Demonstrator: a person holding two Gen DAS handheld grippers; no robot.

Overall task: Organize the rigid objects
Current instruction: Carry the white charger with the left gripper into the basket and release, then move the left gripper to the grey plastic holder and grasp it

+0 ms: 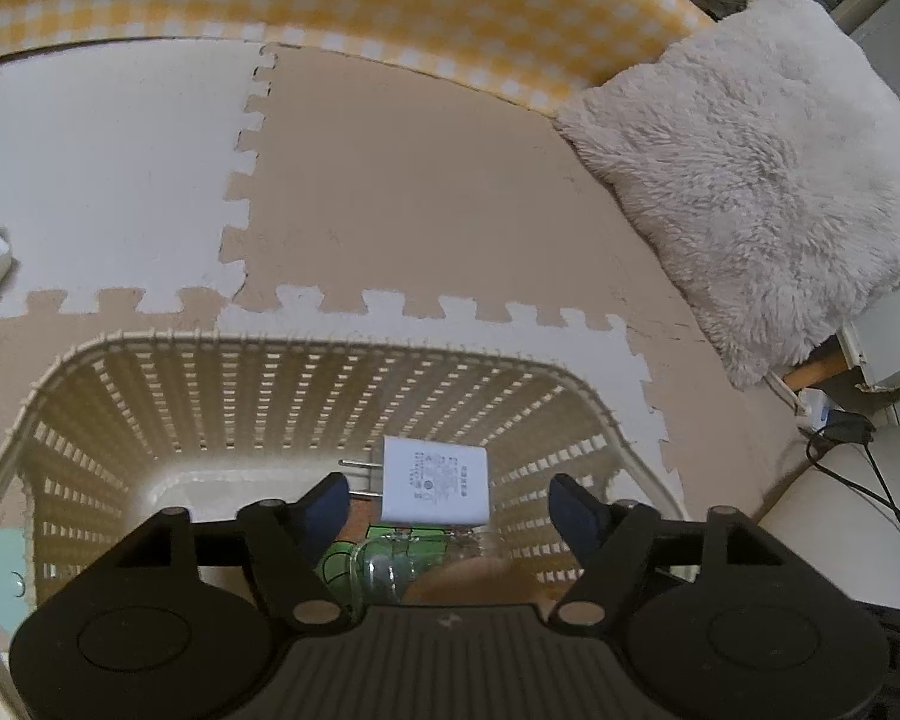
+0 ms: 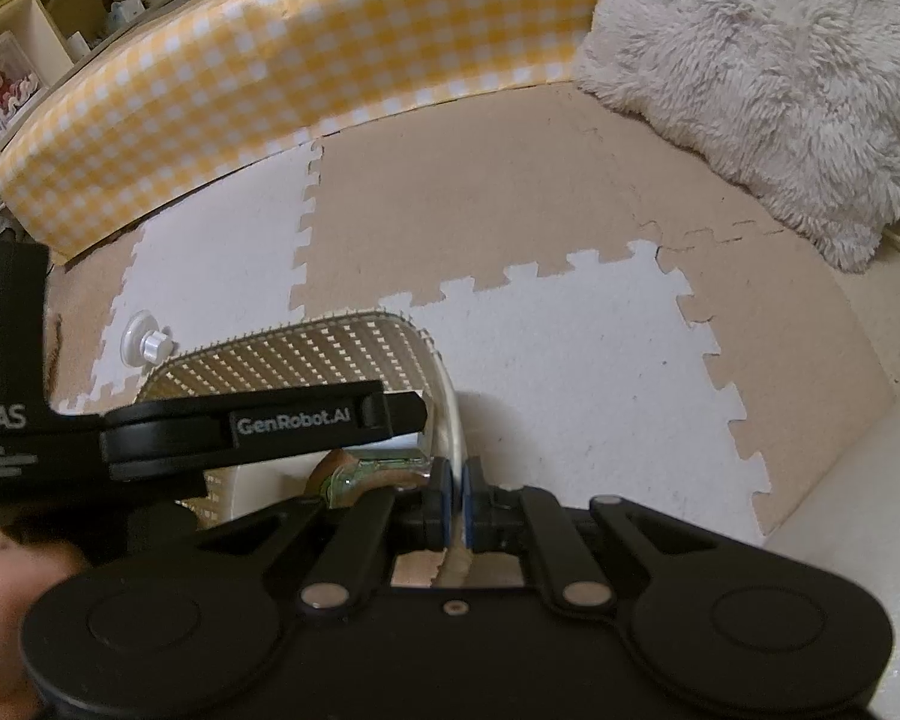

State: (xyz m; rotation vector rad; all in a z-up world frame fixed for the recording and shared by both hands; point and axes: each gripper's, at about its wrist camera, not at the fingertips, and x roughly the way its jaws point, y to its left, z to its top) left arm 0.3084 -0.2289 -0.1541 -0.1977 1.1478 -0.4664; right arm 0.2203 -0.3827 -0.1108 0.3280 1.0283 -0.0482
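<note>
Left tool [image 1: 450, 498]: jaws wide, I release white charger [image 1: 435, 489] into basket [image 1: 306, 348] | right tool [image 2: 456, 501]: pinched on basket rim, steadying | advice: I should lift left tool straight up, clear of the glass jar [image 1: 390, 570] below.

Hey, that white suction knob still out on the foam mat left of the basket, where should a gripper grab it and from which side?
Grip the white suction knob by its protruding ridged stem, coming from above, jaws either side. The flat disc base looks too thin and low to pinch; the stem stands proud of it, and bare foam mat surrounds it.
</note>
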